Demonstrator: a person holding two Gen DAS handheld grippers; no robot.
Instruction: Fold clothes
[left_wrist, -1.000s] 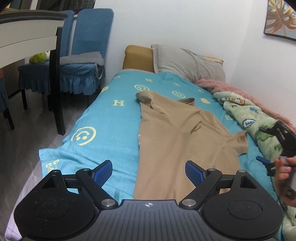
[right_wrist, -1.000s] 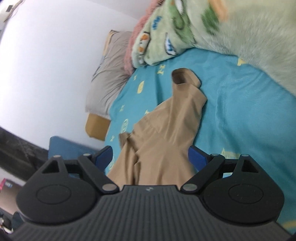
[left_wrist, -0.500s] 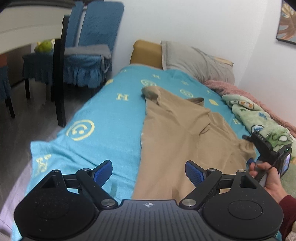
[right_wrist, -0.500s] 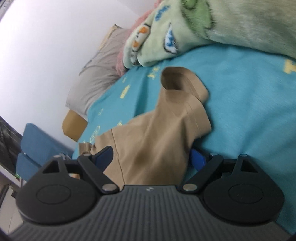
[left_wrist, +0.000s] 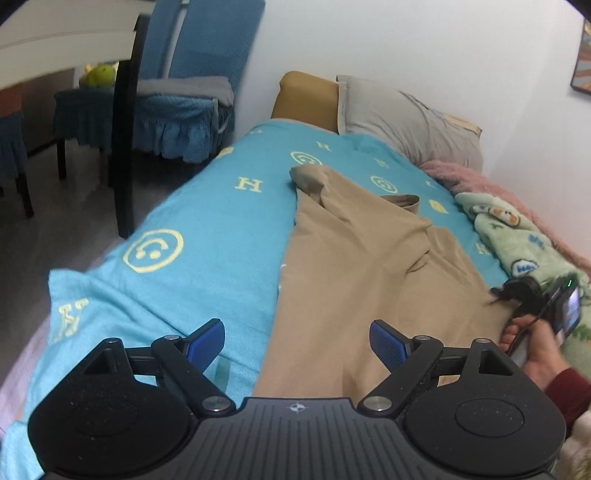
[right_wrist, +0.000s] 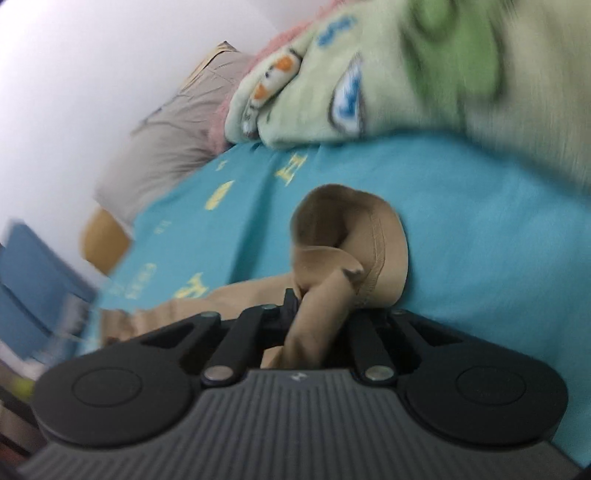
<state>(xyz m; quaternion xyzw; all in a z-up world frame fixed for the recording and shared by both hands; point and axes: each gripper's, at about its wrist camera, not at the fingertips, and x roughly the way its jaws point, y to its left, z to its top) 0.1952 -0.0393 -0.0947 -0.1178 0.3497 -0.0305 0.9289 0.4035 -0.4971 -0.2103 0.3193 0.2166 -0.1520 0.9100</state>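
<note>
A tan shirt lies spread along the blue bed sheet, collar toward the pillows. My left gripper is open and empty, hovering over the shirt's near hem. My right gripper is shut on the shirt's right sleeve, whose cuff bunches up just past the jaws. In the left wrist view the right gripper sits at the shirt's right edge, held by a hand.
A green cartoon blanket and a pink one lie along the bed's right side by the wall. A grey pillow and a tan one are at the head. Blue chairs and a dark table leg stand left of the bed.
My right gripper has closed on the shirt's sleeve after moving down onto it. My left gripper has moved lower and closer to the near hem, still open.
</note>
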